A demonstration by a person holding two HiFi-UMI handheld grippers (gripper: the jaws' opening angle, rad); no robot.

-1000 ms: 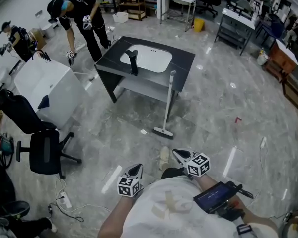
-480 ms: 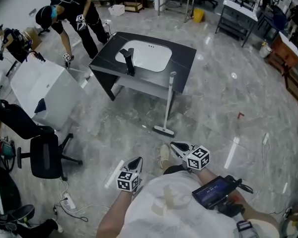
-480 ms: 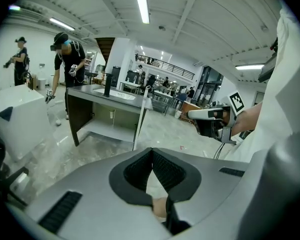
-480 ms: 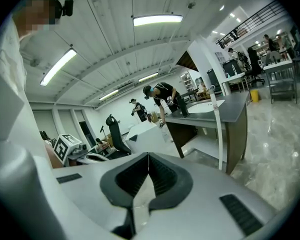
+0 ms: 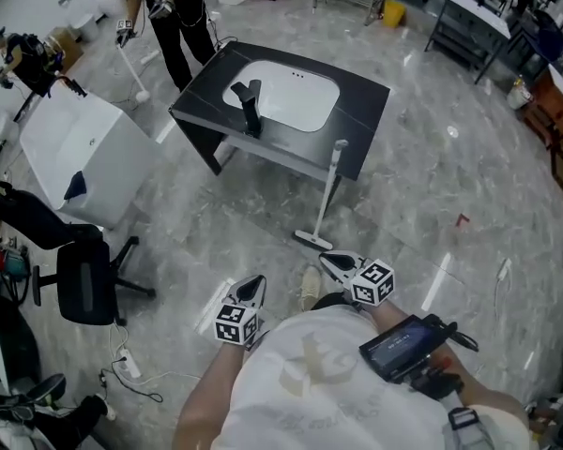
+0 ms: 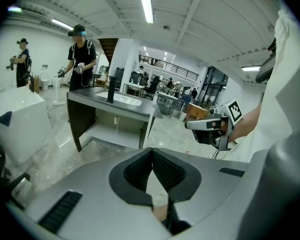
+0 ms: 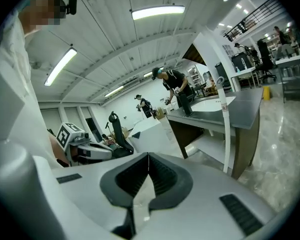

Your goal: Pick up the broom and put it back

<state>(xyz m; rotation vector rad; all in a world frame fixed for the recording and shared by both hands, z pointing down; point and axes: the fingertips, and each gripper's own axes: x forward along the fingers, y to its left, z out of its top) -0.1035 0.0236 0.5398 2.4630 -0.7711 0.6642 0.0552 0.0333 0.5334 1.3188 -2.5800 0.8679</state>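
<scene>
The broom leans against the front edge of the dark sink table [image 5: 366,125], with its white handle [image 5: 330,186] upright and its flat head [image 5: 311,240] on the floor. In the right gripper view the broom handle [image 7: 225,134] stands ahead to the right. My right gripper [image 5: 327,262] is shut and empty, just short of the broom head. My left gripper [image 5: 254,283] is further left over bare floor, also shut on nothing. The jaw tips meet in the left gripper view [image 6: 152,150] and in the right gripper view [image 7: 148,155].
A white basin [image 5: 291,97] and a black faucet [image 5: 251,109] sit in the table top. A white cabinet [image 5: 84,143] and a black office chair [image 5: 84,279] stand to the left, with cables and a power strip [image 5: 129,368] near them. Two people [image 5: 169,7] work behind the table.
Both grippers have moved forward across the floor toward the broom, and the right one now reaches close to the broom head. The table appears nearer. The jaws stayed shut.
</scene>
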